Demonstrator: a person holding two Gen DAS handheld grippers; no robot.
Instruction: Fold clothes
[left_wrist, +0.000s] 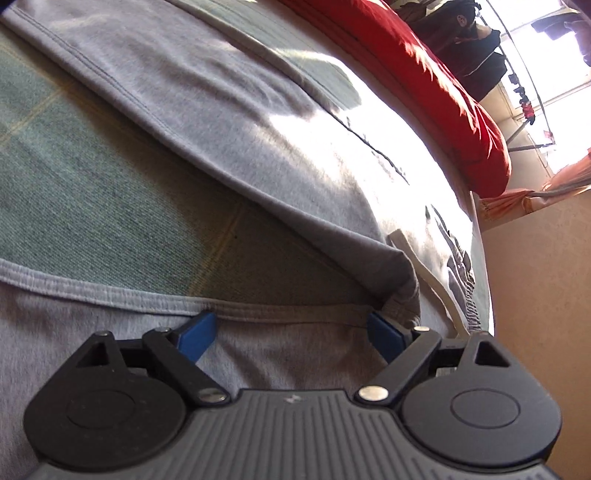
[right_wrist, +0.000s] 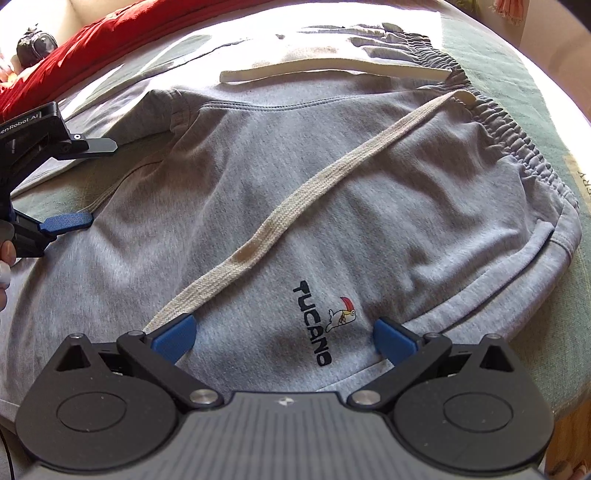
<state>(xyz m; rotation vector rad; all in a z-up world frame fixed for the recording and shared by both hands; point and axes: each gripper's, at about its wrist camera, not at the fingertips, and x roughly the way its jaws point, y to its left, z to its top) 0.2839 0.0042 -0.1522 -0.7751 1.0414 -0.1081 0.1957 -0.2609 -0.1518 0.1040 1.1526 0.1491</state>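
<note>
Grey sweat shorts (right_wrist: 332, 206) with a TUCANO logo (right_wrist: 325, 321) lie spread on a green checked bed cover (left_wrist: 92, 192). Their elastic waistband (right_wrist: 517, 147) is at the far right, and a cream drawstring (right_wrist: 295, 210) runs across them. My right gripper (right_wrist: 284, 336) is open, low over the cloth, its blue fingertips (right_wrist: 177, 336) either side of the logo. My left gripper (left_wrist: 291, 332) is open, resting on a hem (left_wrist: 147, 295) near a leg opening. It also shows in the right wrist view (right_wrist: 74, 184), at the shorts' left edge.
A red blanket (left_wrist: 424, 74) lies along the far side of the bed. Dark clothes (left_wrist: 465, 40) hang by a bright window. The bed edge and a beige wall (left_wrist: 535, 295) are to the right in the left wrist view.
</note>
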